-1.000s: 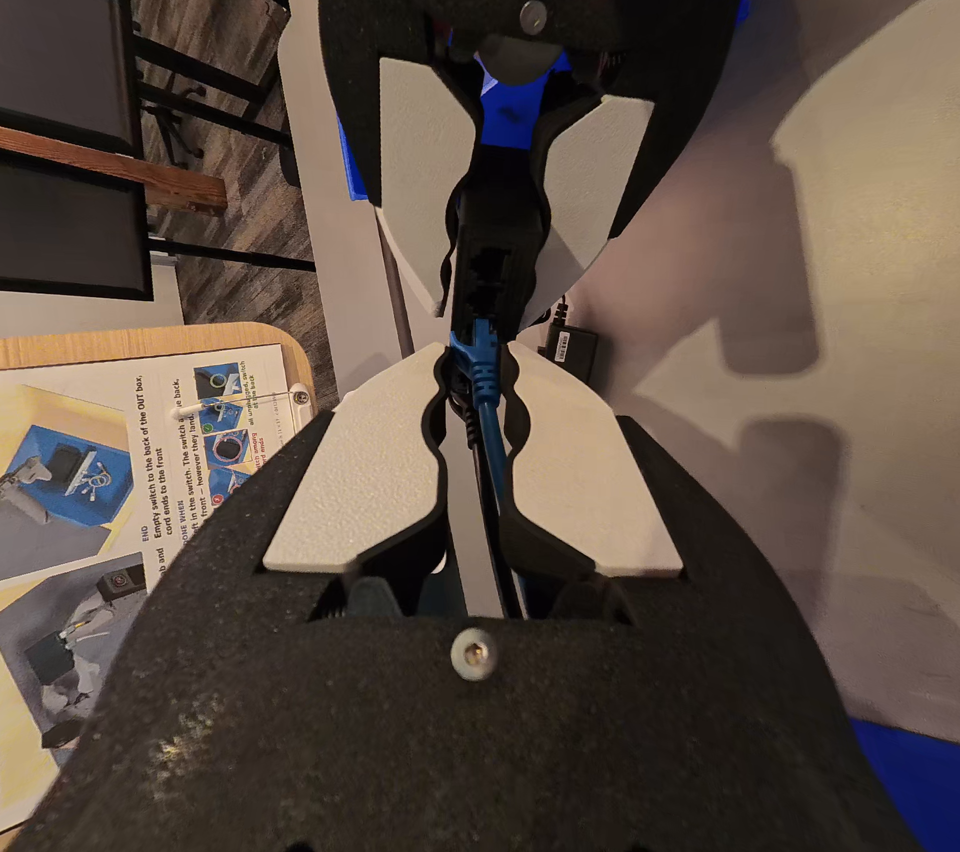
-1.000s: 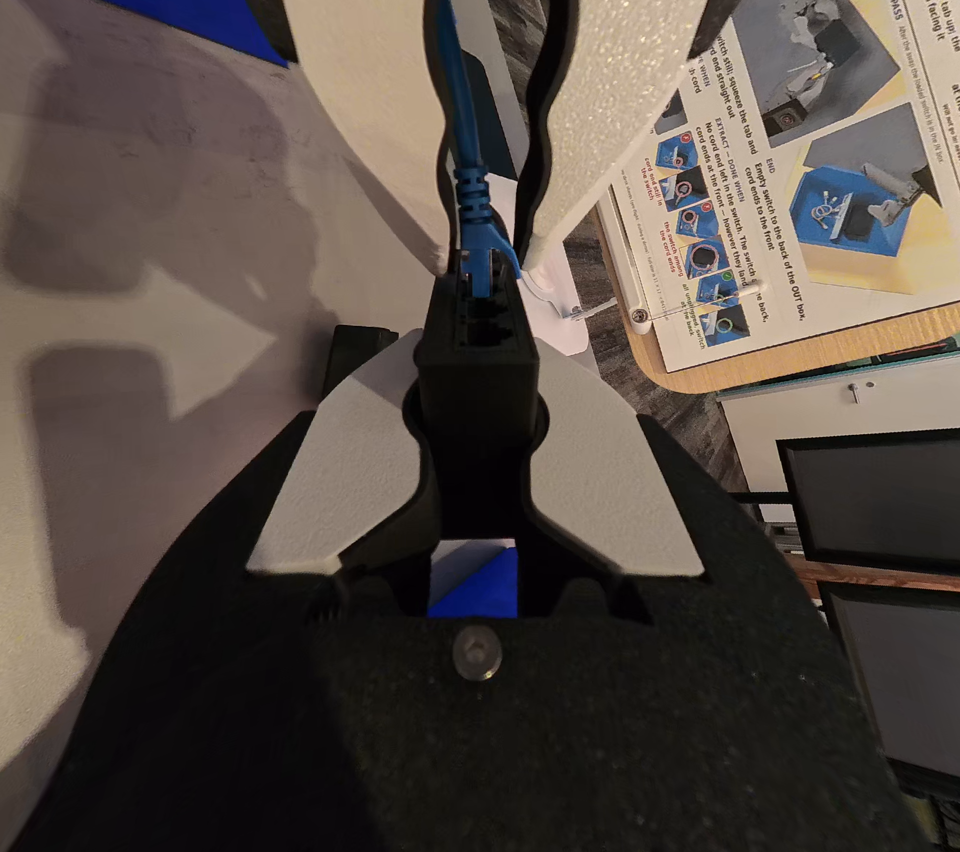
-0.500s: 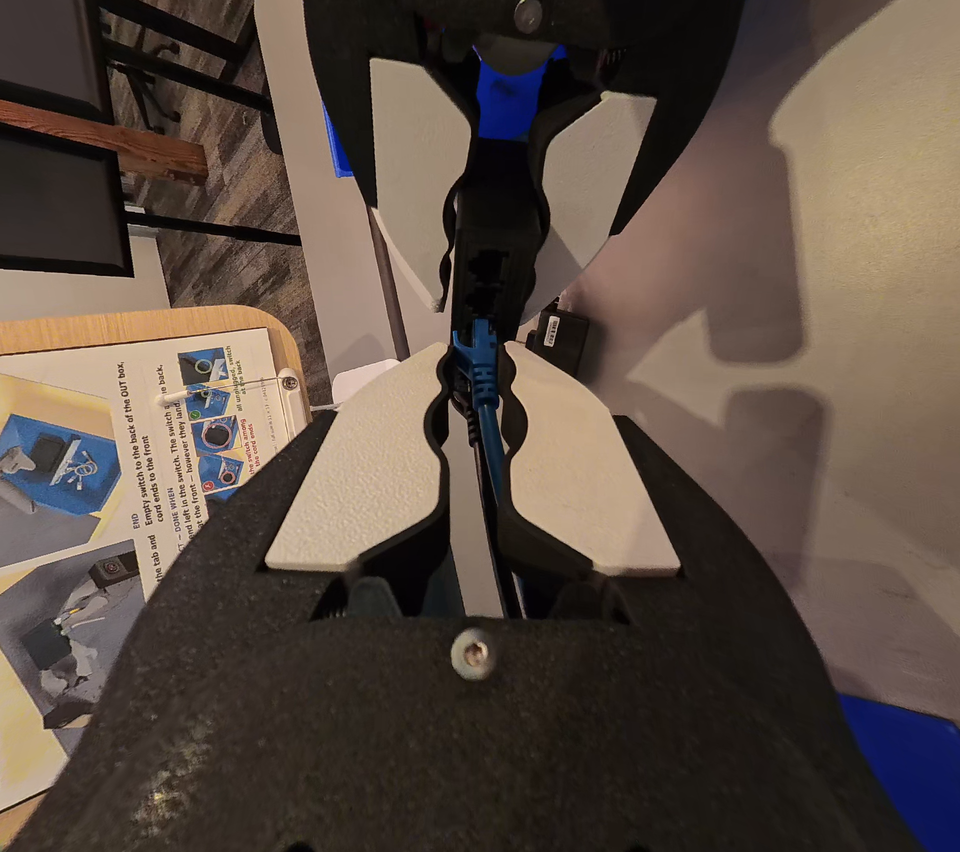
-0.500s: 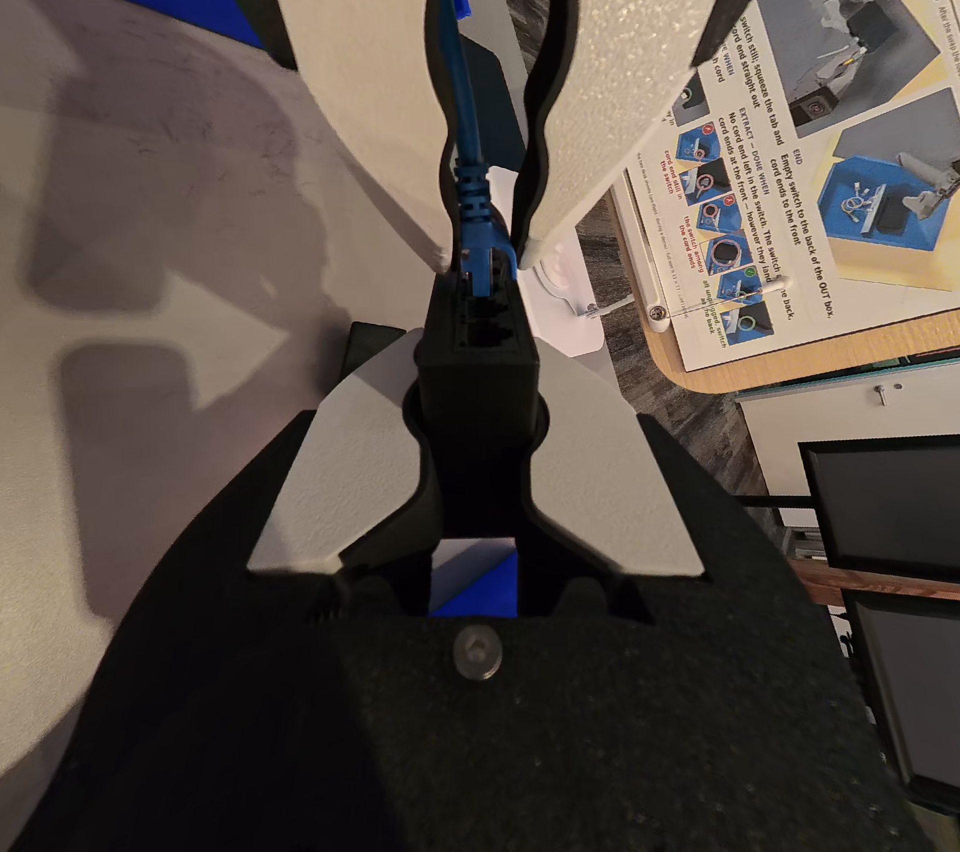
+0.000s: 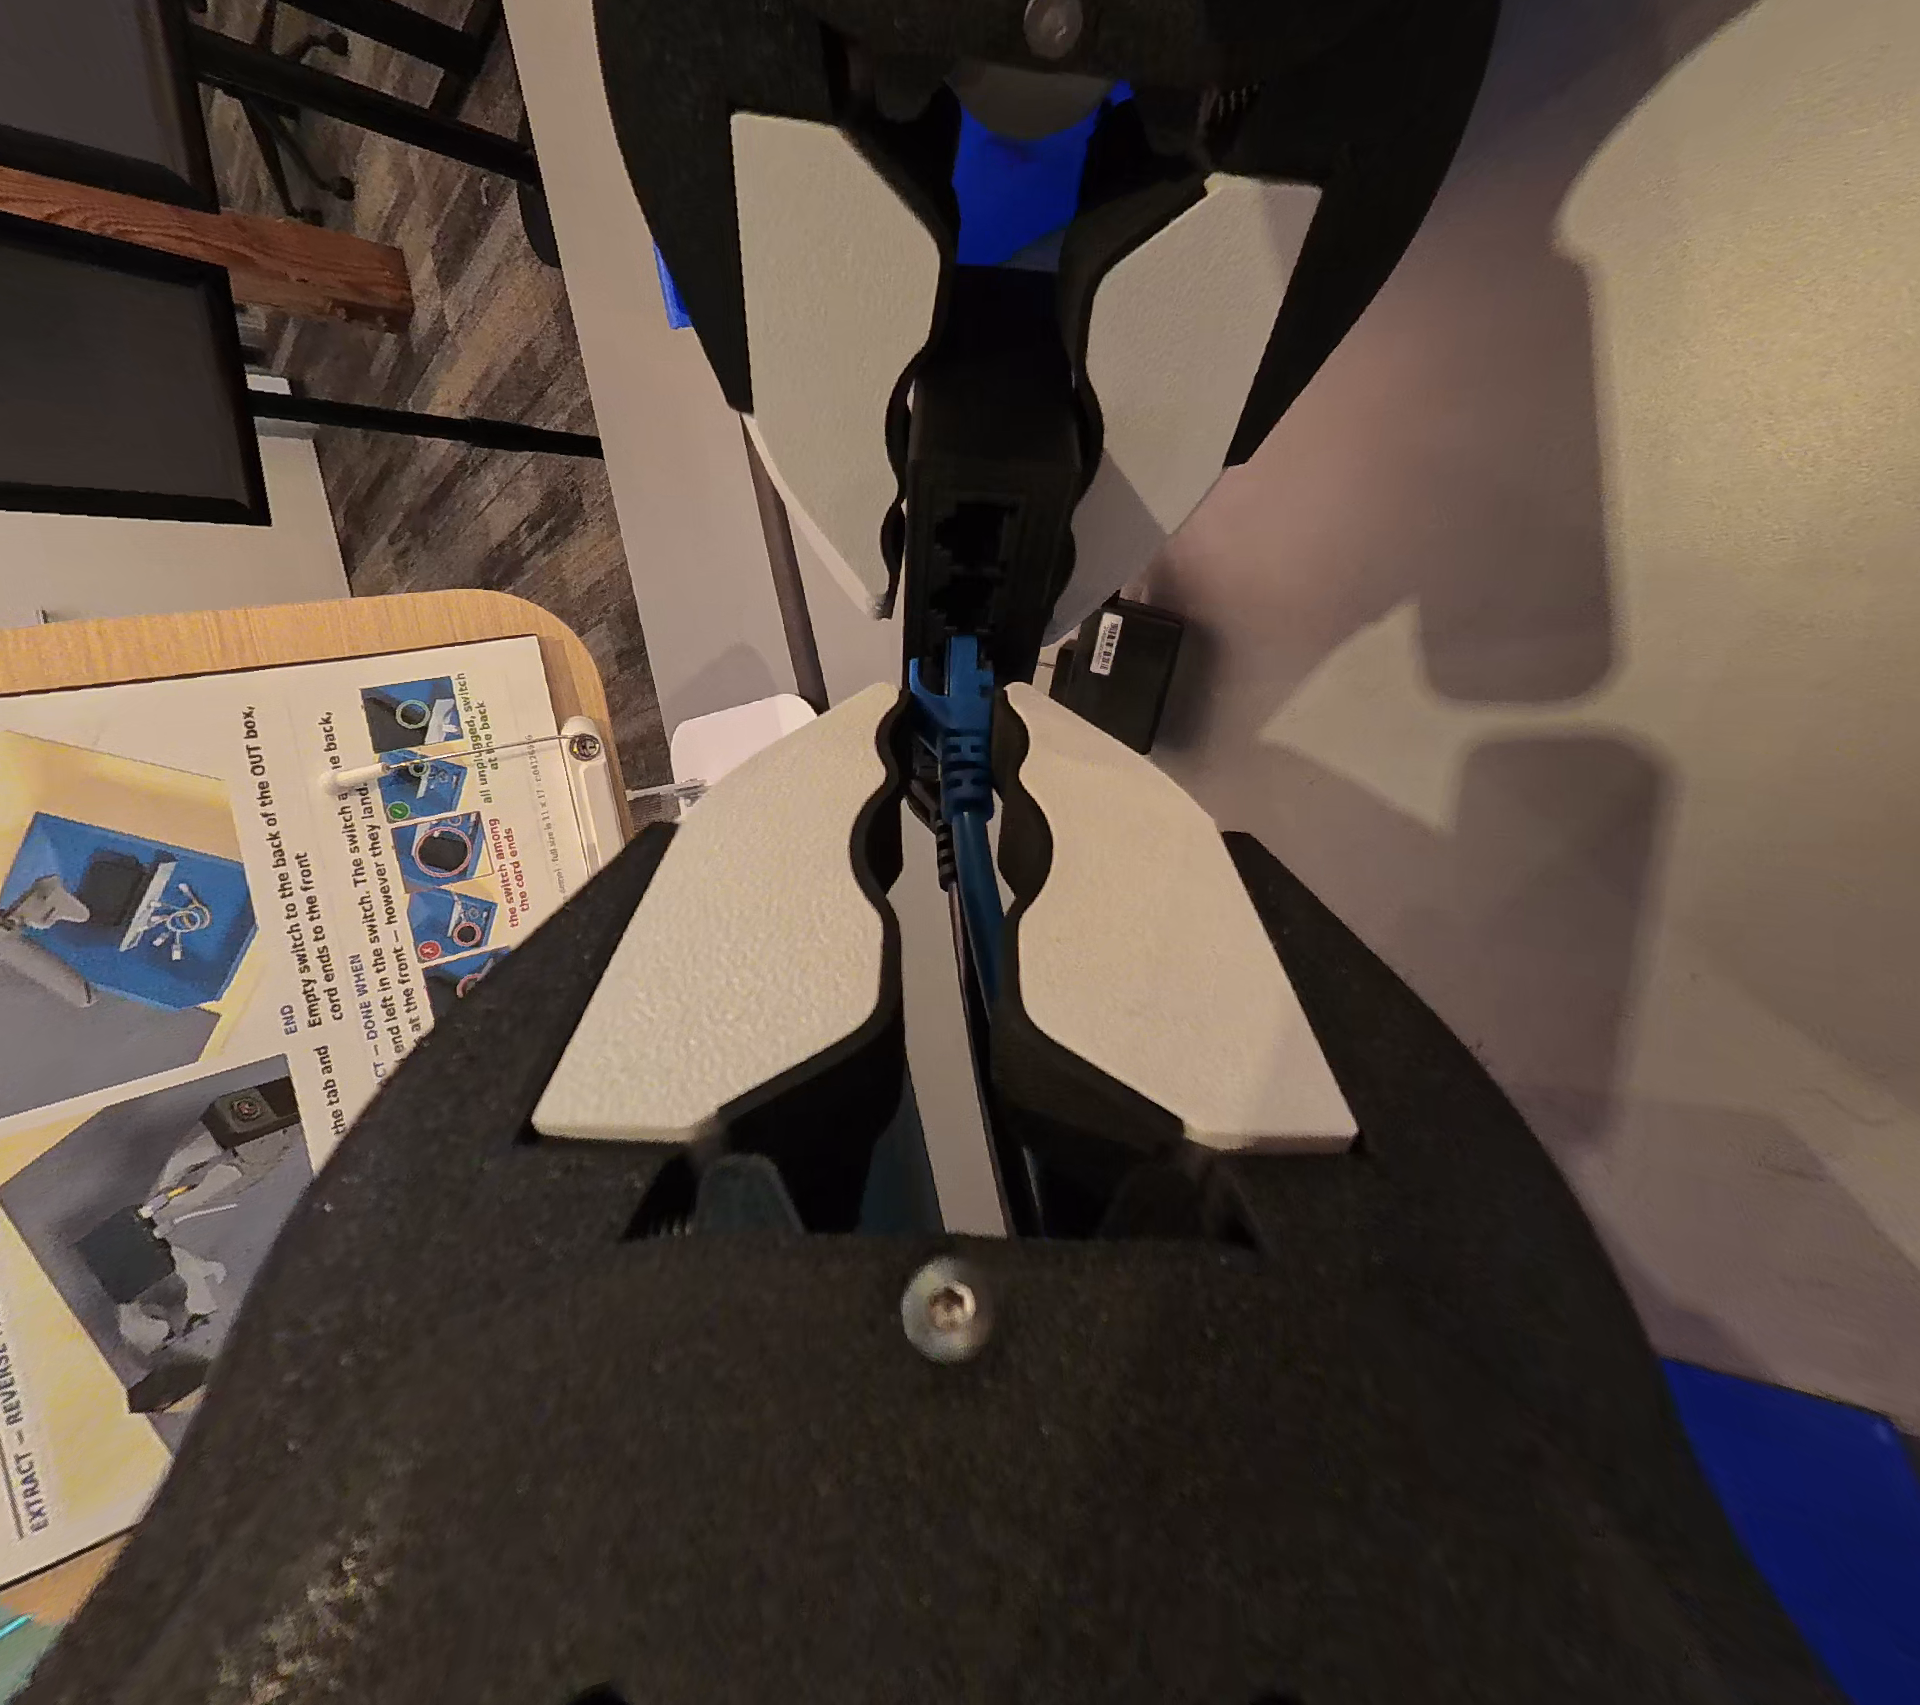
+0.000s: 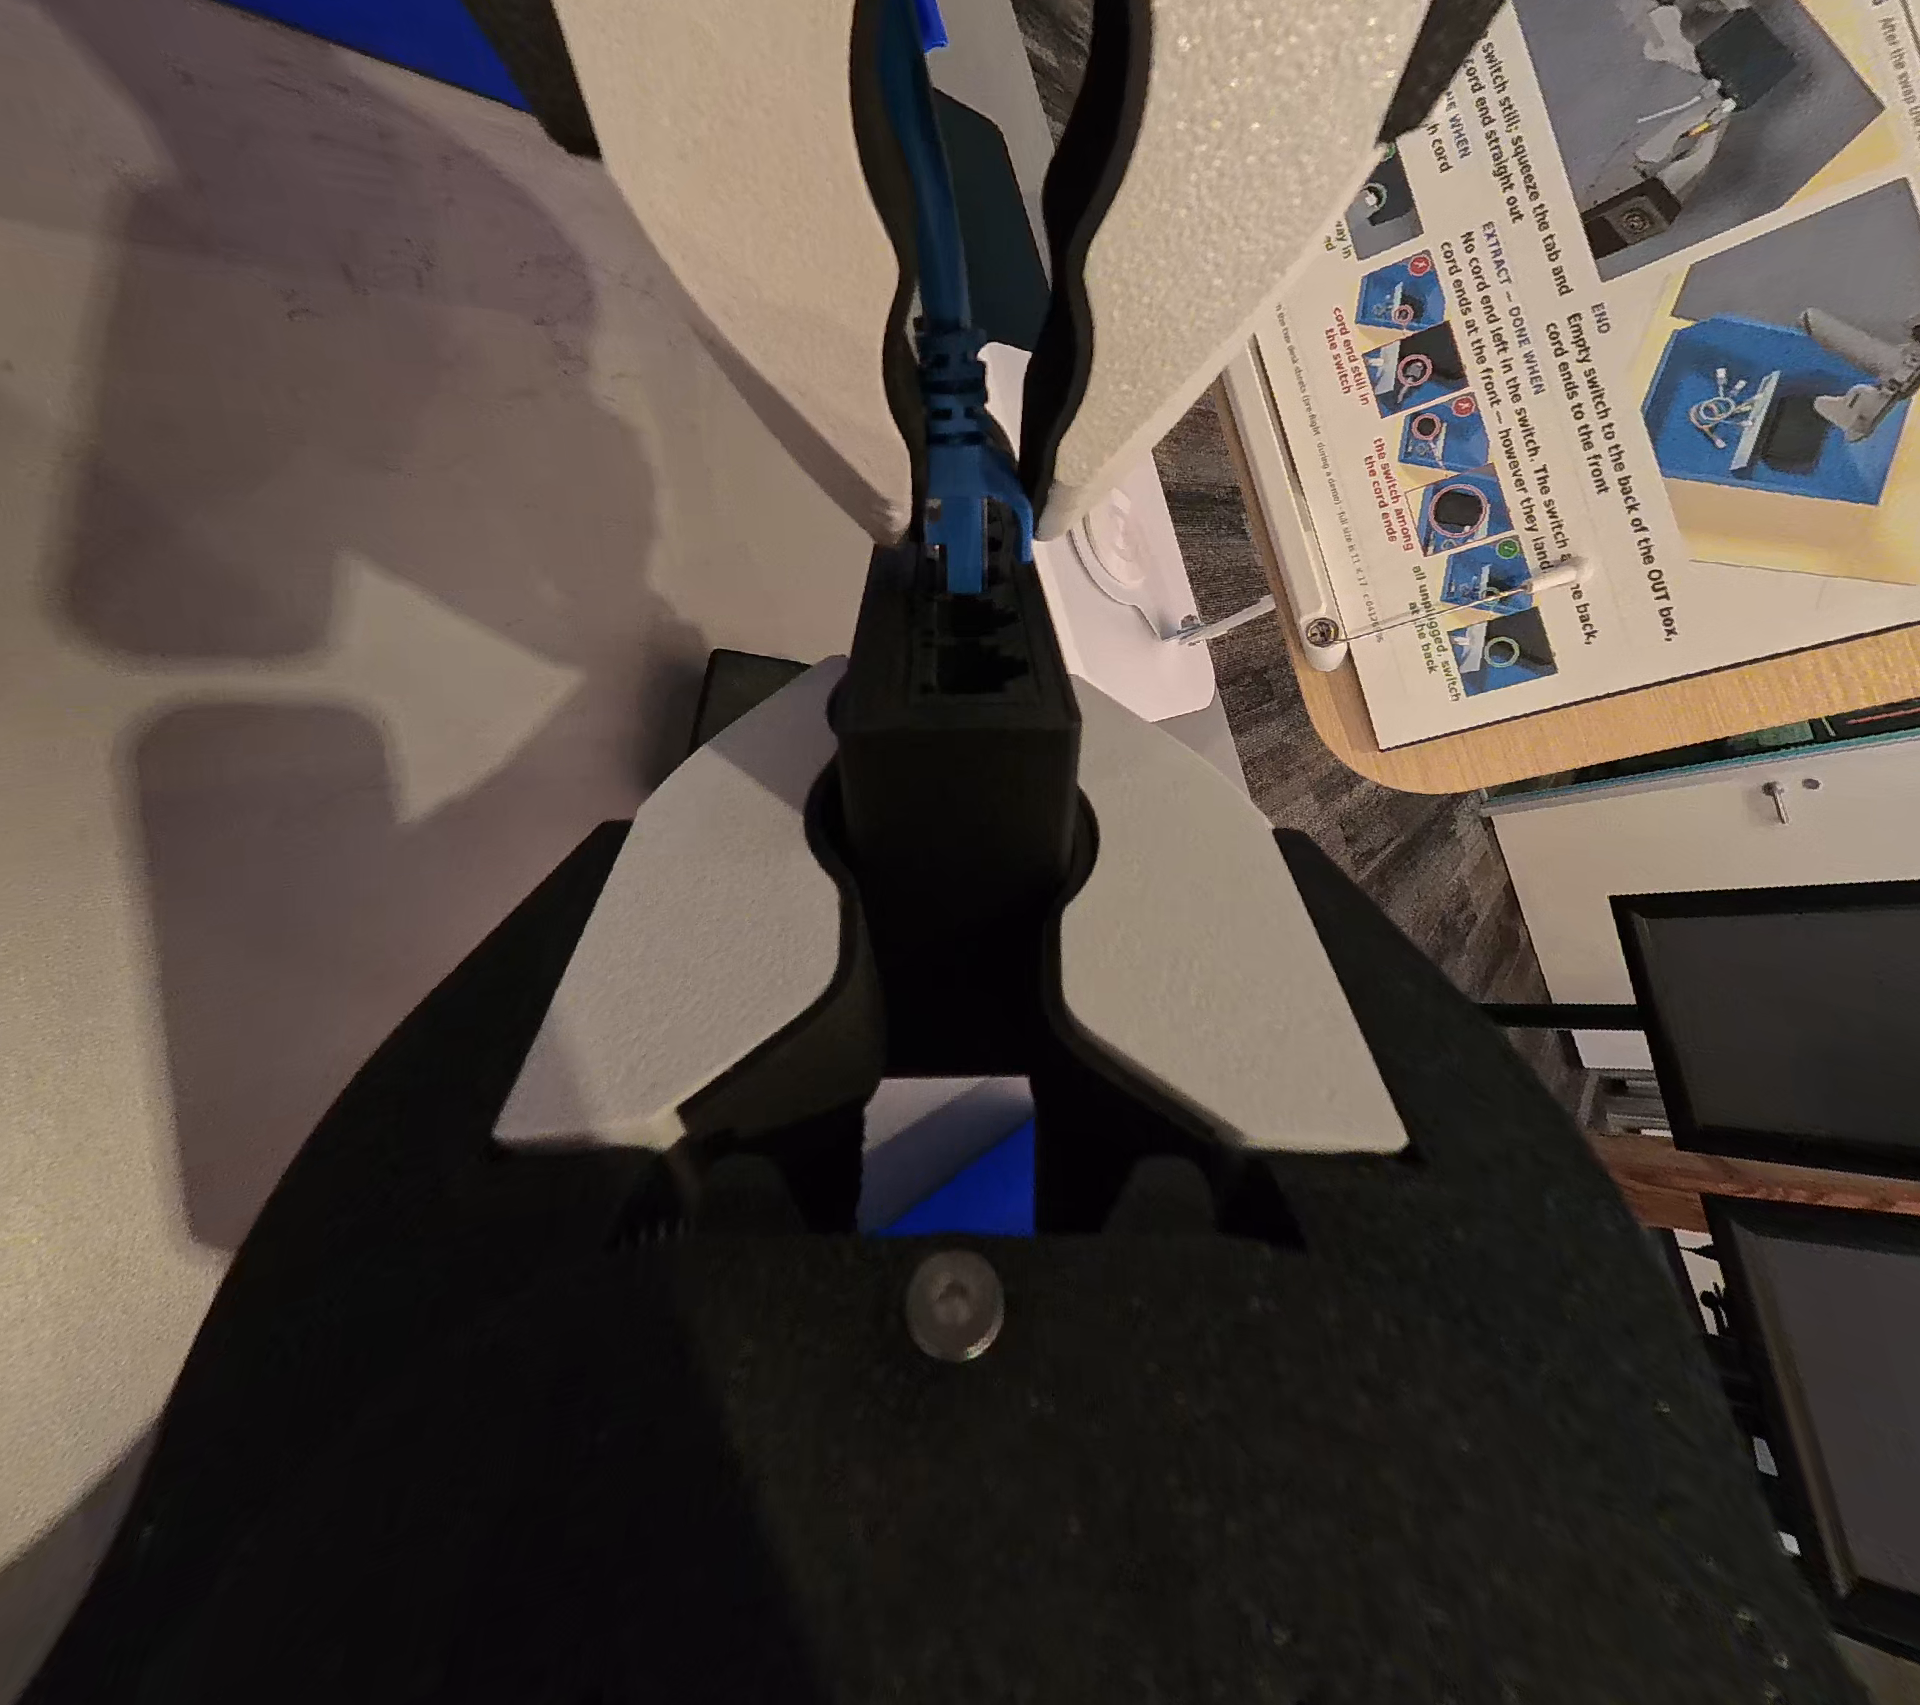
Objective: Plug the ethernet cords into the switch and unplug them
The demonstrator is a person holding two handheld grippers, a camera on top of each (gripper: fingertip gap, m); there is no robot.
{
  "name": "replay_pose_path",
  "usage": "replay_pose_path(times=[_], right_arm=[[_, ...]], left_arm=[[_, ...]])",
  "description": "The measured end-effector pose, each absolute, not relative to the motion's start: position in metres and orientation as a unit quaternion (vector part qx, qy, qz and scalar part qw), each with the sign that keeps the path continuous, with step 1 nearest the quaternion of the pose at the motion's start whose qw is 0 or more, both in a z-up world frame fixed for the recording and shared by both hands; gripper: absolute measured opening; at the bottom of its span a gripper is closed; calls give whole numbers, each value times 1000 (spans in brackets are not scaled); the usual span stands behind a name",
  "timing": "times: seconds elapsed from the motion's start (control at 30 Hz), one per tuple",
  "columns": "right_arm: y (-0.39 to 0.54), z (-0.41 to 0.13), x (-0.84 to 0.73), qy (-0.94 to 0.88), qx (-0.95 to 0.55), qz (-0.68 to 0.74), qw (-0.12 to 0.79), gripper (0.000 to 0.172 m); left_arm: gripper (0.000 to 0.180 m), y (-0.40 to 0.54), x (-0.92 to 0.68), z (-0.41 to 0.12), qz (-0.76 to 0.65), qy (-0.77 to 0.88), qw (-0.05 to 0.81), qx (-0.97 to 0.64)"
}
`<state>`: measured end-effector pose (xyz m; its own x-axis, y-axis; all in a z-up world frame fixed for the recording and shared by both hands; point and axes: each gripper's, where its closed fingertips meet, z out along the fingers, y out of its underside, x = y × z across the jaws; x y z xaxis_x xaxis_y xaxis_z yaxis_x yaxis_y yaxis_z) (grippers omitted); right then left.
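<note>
The left gripper [image 5: 951, 720] has its fingers narrowed around the blue ethernet cord [image 5: 961, 762], pads pressing its ribbed boot just behind the plug. At twelve o'clock from it, the right gripper [image 6: 956, 782] clamps the black switch [image 6: 956, 720], both pads against its sides. The cord's plug tip sits in the switch's nearest port, ports facing the left gripper. A black adapter [image 5: 1117, 668] lies on the pale surface [image 5: 1714, 512] at one o'clock; an instruction sheet [image 5: 260, 876] lies at nine o'clock.
</note>
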<state>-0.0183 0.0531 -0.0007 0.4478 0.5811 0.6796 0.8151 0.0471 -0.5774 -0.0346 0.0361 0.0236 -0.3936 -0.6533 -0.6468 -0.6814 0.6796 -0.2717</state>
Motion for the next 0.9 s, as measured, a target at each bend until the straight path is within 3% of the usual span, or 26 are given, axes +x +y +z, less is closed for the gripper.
replay_pose_path(times=[0.9], right_arm=[[53,-6,-24,-519,-675,-87,518,32]], left_arm=[[12,33,-37,18,23,834,358,-419]])
